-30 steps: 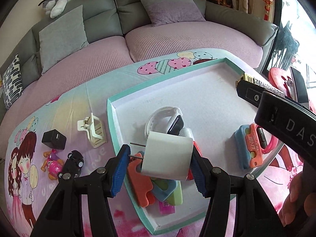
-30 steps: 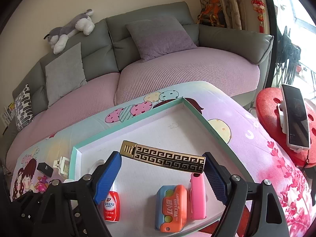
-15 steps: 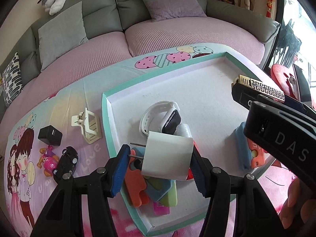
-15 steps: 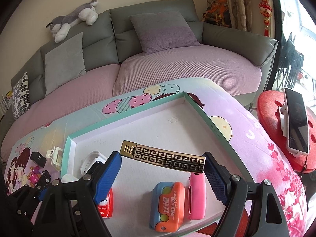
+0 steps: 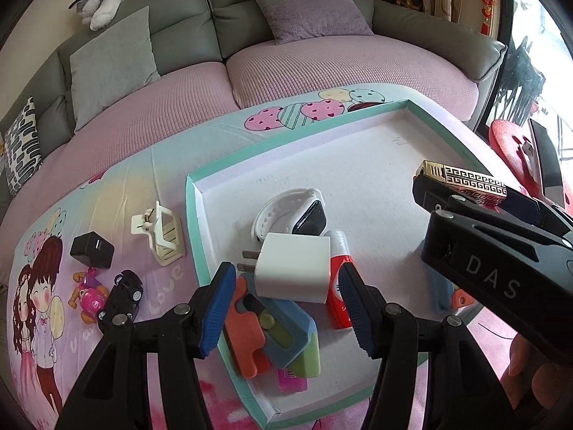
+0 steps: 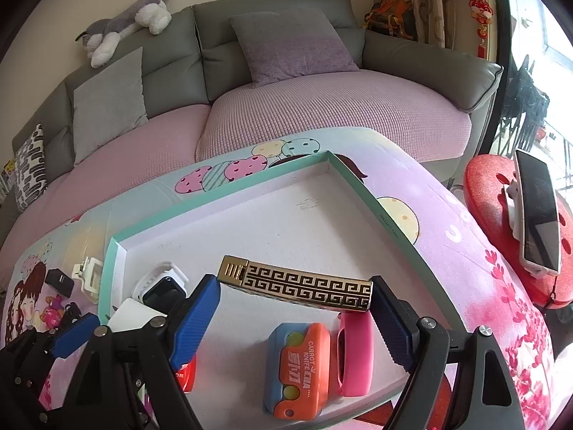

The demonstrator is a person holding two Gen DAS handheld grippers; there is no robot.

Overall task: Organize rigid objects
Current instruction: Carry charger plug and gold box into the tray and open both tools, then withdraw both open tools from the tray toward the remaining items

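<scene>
A teal-rimmed white tray (image 5: 200, 229) lies on the printed cloth. My left gripper (image 5: 286, 301) is open over the tray's near left corner. A white charger plug (image 5: 292, 267) rests there on the pile of orange, blue and green items (image 5: 272, 333), between the fingers but apart from them. My right gripper (image 6: 295, 317) is shut on a gold harmonica (image 6: 297, 286) and holds it crosswise above the tray (image 6: 361, 186). The harmonica also shows in the left wrist view (image 5: 465, 179).
In the tray are a white smartwatch (image 5: 286, 211), a red bottle (image 5: 338, 286), an orange carrot knife toy (image 6: 297, 369) and a pink case (image 6: 354, 351). Left of the tray lie a cream hair claw (image 5: 161, 236), a black cube (image 5: 91, 251), a toy car (image 5: 121, 297) and a pink figure (image 5: 87, 294). A sofa is behind.
My left gripper has opened and let go of the white plug, which now lies on the pile in the tray. The right gripper still holds the harmonica, a little further over the tray.
</scene>
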